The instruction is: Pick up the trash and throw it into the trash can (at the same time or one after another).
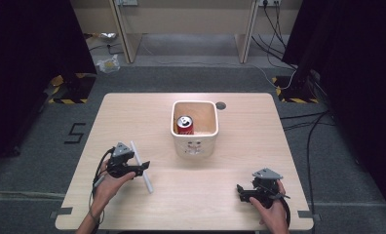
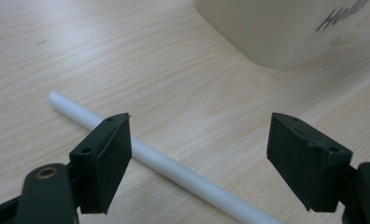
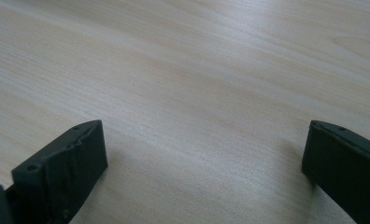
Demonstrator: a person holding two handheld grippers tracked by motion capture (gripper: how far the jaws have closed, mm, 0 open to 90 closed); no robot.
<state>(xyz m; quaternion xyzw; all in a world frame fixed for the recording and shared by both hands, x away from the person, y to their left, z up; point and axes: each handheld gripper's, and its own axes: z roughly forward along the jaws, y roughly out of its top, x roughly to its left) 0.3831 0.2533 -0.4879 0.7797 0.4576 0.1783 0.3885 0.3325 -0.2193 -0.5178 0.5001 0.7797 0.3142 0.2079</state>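
Note:
A thin white tube lies flat on the wooden table, left of centre. My left gripper hovers right at it, open; in the left gripper view the white tube runs across between and under the wide-apart jaws, with the left gripper not closed on it. A cream square tub stands mid-table with a red can inside. My right gripper rests low near the front right, open, and in the right gripper view the right gripper has only bare wood between its jaws.
The tub's wall with dark lettering stands just beyond the left gripper. A round cable hole sits in the table behind the tub. Grey carpet, cables and desk legs lie beyond the table's far edge.

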